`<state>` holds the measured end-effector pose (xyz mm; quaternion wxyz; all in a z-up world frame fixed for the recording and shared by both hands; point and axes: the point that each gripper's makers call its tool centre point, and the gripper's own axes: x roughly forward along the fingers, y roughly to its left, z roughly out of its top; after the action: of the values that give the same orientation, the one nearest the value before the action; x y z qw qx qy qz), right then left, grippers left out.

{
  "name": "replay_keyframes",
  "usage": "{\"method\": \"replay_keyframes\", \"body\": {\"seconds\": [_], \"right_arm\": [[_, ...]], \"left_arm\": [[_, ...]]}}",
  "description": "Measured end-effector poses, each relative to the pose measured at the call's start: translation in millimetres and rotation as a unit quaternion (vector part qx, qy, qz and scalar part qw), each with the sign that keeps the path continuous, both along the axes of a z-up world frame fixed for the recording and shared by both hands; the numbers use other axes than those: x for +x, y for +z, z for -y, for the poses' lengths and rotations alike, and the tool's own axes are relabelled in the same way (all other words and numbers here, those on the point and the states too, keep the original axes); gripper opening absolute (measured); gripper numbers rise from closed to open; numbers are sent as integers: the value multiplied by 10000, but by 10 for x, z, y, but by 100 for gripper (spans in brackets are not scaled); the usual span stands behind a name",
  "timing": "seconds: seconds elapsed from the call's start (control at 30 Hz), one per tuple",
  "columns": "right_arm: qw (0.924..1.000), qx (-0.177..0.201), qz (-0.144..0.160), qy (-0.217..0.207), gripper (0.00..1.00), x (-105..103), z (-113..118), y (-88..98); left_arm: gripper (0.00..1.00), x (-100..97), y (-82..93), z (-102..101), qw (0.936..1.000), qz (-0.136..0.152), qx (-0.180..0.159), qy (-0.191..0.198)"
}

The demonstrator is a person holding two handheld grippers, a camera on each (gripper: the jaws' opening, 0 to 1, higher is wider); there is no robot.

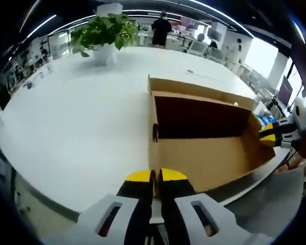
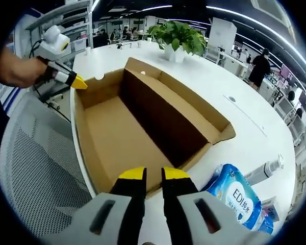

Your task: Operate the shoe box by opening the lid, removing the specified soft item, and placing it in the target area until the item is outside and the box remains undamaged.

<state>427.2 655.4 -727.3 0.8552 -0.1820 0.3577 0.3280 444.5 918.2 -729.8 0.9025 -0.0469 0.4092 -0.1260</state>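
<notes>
Left gripper view, bottom centre: left gripper (image 1: 155, 176), yellow-tipped jaws pressed together with barely a slit between, nothing held, tips just at the near wall of the box (image 1: 194, 153). Beyond the tips, box open, brown cardboard, lying on the white table (image 1: 76, 127) at centre right of the frame; inside dark and shadowed, contents hard to make out. At the right edge, right gripper (image 1: 269, 133) reaching in toward the box's far corner, a hand (image 1: 303, 140) behind it. Far upper left, a potted plant (image 1: 104, 33) on the table; beyond it, people standing in an office.

Right gripper view, bottom centre: right gripper (image 2: 153, 174), jaws a narrow gap apart, gripping nothing, tips at the near rim of the box (image 2: 117, 138). Box floor bare cardboard across the middle of the frame, lid flap (image 2: 183, 107) standing along the right side. Lower right, a blue-and-white soft pack (image 2: 234, 196) lying on the table (image 2: 245, 127) just beside the box, outside it; a tube-like item (image 2: 262, 171) near its upper side. Lower left, mesh chair (image 2: 35, 173) next to the table edge. Upper left, left gripper (image 2: 80, 82), jaws clenched, at the box's far corner, held by a hand (image 2: 15, 69). Upper centre, plant (image 2: 178, 35) well apart from the box.
</notes>
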Motion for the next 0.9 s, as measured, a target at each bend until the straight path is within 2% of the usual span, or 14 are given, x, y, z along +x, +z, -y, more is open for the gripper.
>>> {"method": "replay_keyframes", "body": {"seconds": [0.13, 0.23, 0.27, 0.4, 0.57, 0.67, 0.77, 0.9], "right_arm": [[10000, 46, -19, 62, 9, 14, -40, -19], [9999, 10, 5, 128, 9, 16, -55, -39], [9999, 37, -11, 119, 10, 17, -59, -39], [9999, 68, -19, 115, 10, 21, -57, -40], [9996, 251, -103, 63, 17, 7, -87, 10], [9988, 466, -25, -132, 16, 67, -72, 145], [9956, 728, 231, -537, 16, 247, -1, 380], [9902, 629, 603, -1089, 16, 657, 269, 647]], "left_arm": [[0, 4, -15, -12, 9999, 31, -48, 96], [0, -9, -9, 4, 9998, 131, 89, 118], [0, -4, -8, -1, 9996, 125, 28, 235], [0, 0, -9, -13, 9996, 140, 17, 262], [0, 3, -10, -20, 9989, 116, -101, 436], [0, -2, -4, -12, 9990, 108, -91, 432], [0, 0, -3, -13, 9987, 108, -130, 476], [0, 0, -12, -10, 9987, 151, -130, 465]]}}
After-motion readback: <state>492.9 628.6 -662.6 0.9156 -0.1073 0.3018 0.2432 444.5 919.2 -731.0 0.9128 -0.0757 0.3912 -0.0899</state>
